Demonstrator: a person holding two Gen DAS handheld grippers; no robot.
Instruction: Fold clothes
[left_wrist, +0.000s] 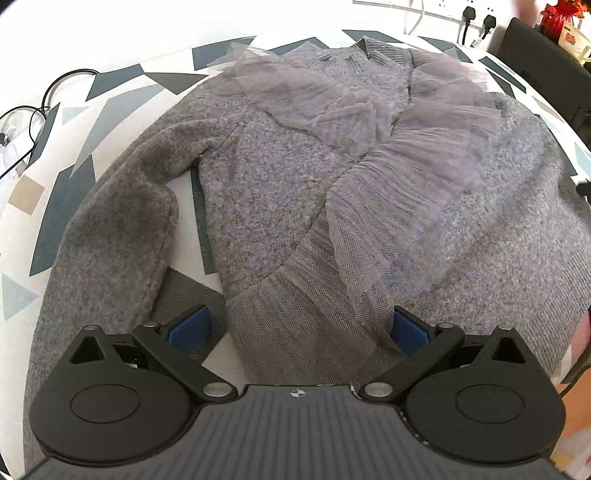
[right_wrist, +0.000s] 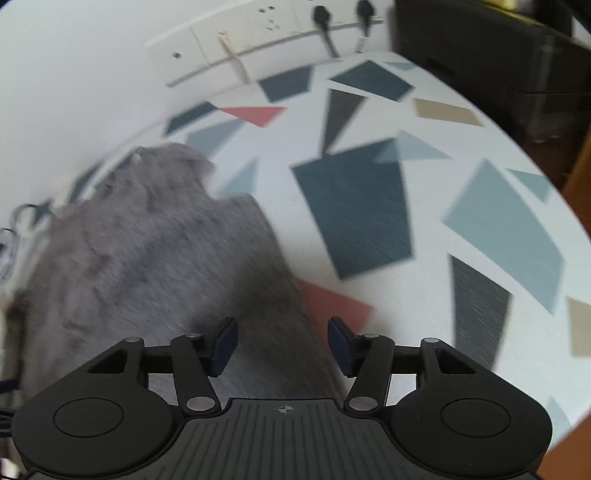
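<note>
Sweaters: one, grey sweater (left_wrist: 280, 177)
Grippers: two, left gripper (left_wrist: 299, 326), right gripper (right_wrist: 282, 343)
Plugs: two, 1 o'clock (left_wrist: 478, 18)

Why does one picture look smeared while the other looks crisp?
Right wrist view: motion blur streaks the sweater and patterned tablecloth, and the wall sockets look soft. Left wrist view: sharp knit and tulle ruffle, though fisheye distortion bows the table edge.

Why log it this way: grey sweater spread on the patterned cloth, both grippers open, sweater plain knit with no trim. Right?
Not quite. The left wrist view shows pleated tulle ruffles running down the grey sweater, so it has trim. The rest holds: patterned cloth, left gripper and right gripper open.
</note>
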